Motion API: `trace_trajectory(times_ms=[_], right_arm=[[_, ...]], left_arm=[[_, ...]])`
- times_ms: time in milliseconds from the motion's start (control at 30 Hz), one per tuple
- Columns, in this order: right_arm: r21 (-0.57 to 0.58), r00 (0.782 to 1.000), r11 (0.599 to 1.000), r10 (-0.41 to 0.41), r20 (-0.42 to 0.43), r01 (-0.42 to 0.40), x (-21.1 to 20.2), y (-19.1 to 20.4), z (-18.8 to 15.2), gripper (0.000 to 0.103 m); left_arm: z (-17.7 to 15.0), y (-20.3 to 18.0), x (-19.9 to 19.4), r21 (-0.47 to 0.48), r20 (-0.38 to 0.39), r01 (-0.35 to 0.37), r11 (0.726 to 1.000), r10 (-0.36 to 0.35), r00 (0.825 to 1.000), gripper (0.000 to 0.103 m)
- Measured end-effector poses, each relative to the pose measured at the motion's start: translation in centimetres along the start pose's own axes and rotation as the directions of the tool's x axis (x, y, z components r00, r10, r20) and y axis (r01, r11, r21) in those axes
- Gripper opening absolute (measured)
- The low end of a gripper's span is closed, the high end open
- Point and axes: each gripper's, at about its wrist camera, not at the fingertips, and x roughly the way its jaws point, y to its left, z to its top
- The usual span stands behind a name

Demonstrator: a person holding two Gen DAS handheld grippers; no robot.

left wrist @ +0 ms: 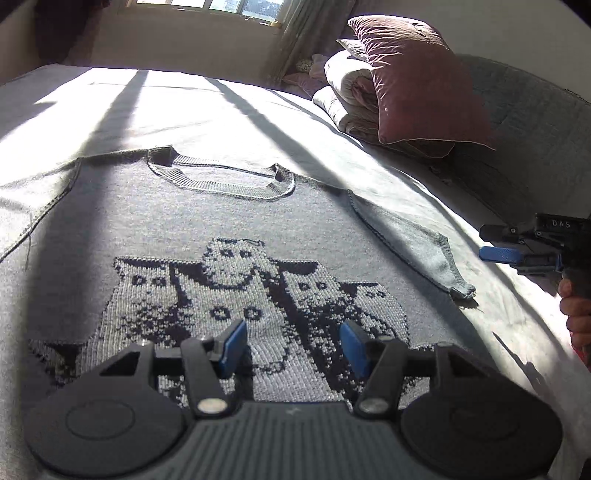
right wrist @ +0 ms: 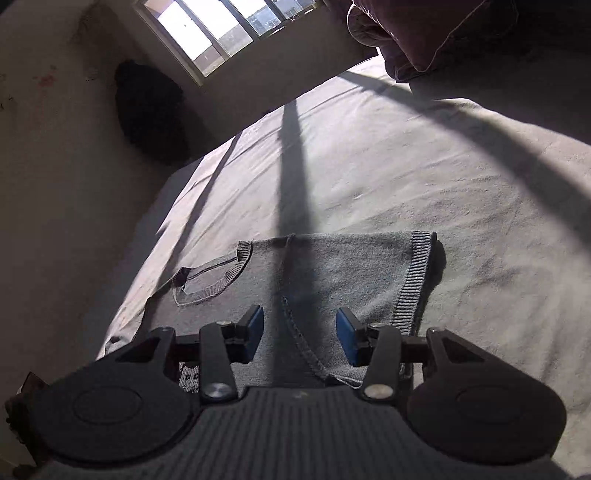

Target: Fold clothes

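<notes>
A grey knit sweater (left wrist: 155,221) with a woven cat picture lies flat, front up, on the bed sheet (left wrist: 221,110), its ribbed collar (left wrist: 221,181) towards the window. My left gripper (left wrist: 293,339) hovers open over the cat picture, with nothing between its blue pads. In the right wrist view my right gripper (right wrist: 300,325) stands open above the sweater's short sleeve (right wrist: 351,273), near the shoulder seam; the ribbed cuff (right wrist: 419,280) lies beyond it. In the left wrist view the right gripper (left wrist: 487,243) shows at the right edge, held by a hand (left wrist: 576,314), beside the sleeve.
A maroon pillow (left wrist: 417,85) leans on a folded pale quilt (left wrist: 351,92) at the bed's far right, against a grey padded headboard (left wrist: 535,129). A window (left wrist: 207,5) throws bright bands and dark shadow stripes across the sheet. A dark bundle (right wrist: 151,110) sits by the wall.
</notes>
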Motion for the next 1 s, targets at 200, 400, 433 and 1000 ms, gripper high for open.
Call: trace_trajectory(times_ms=[200,400,433,1000], right_arm=[[-0.046,0.998,0.999,-0.013,-0.058,0.011,2.5,5.1,-2.6,0.050],[-0.160,0.997,0.987,-0.026,-0.076,0.014,6.9,11.9,-5.6,0.050],[-0.188,0.997,0.982,-0.033,-0.070,0.019,7.7,13.1,-6.1,0.050],[-0.498,0.992,0.861,-0.123,-0.003,0.106,26.7,27.2,-9.7,0.049]], left_arm=[[-0.8,5.1,-3.5,-0.082,0.029,-0.067,0.994,0.069,0.997,0.058],[-1.0,7.8,-5.8,-0.074,0.075,-0.100,0.992,0.106,0.992,0.058],[-0.9,8.1,-5.9,-0.072,0.085,-0.103,0.992,0.109,0.990,0.058],[-1.7,12.5,-6.1,-0.219,0.189,-0.088,0.972,0.131,0.973,0.056]])
